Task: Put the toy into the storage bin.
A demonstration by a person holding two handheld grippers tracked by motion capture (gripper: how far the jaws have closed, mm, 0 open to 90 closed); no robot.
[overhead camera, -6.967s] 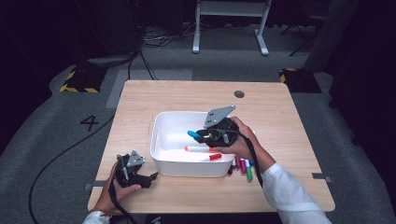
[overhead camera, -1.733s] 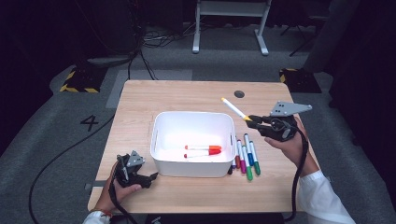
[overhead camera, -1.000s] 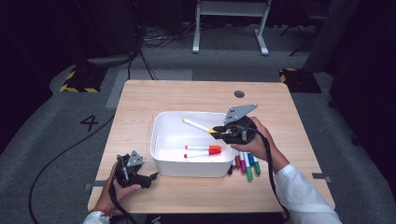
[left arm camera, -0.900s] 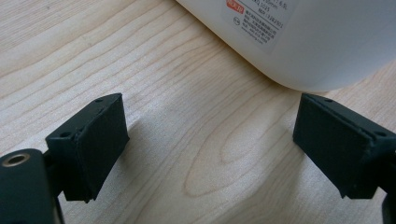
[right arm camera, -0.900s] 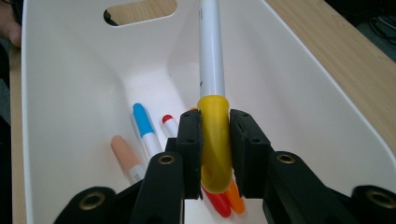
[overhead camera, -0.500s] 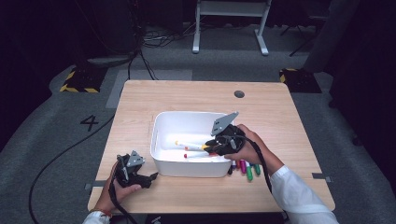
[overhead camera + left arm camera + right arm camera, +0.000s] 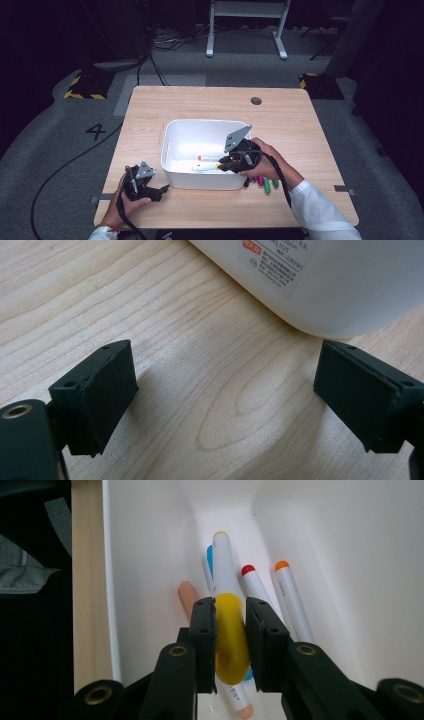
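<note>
Right gripper (image 7: 230, 630): my jaws are clamped on the yellow cap of a marker (image 7: 227, 630), one pad on each side of it, down inside the white bin (image 7: 350, 555).
Marker direction: its long axis runs straight ahead from between my jaws, white barrel leading away toward the far end of the bin; the capped end sits in the grip.
Marker in the high view: it (image 7: 207, 168) lies about level along the bin's near wall, pointing away from my right gripper (image 7: 231, 161).
Beside the jaws: a red-capped marker (image 7: 255, 582) and an orange-capped marker (image 7: 290, 597) lie just to the right of the held one, a blue-capped marker (image 7: 209, 560) and a peach-capped marker (image 7: 187, 597) just to its left, all roughly parallel on the bin floor.
Left gripper (image 7: 225, 405): my jaws stand wide apart with bare wood between them, the bin's rounded corner (image 7: 320, 290) just ahead.
Left gripper in the high view: it (image 7: 142, 182) rests by the bin's near left corner.
Outside the bin: more markers (image 7: 265, 184) lie on the table under my right hand.
Surface: a pale wooden table (image 7: 200, 102).
Room: grey carpet (image 7: 50, 130), dark surroundings, a white stand (image 7: 247, 20) beyond the table.
</note>
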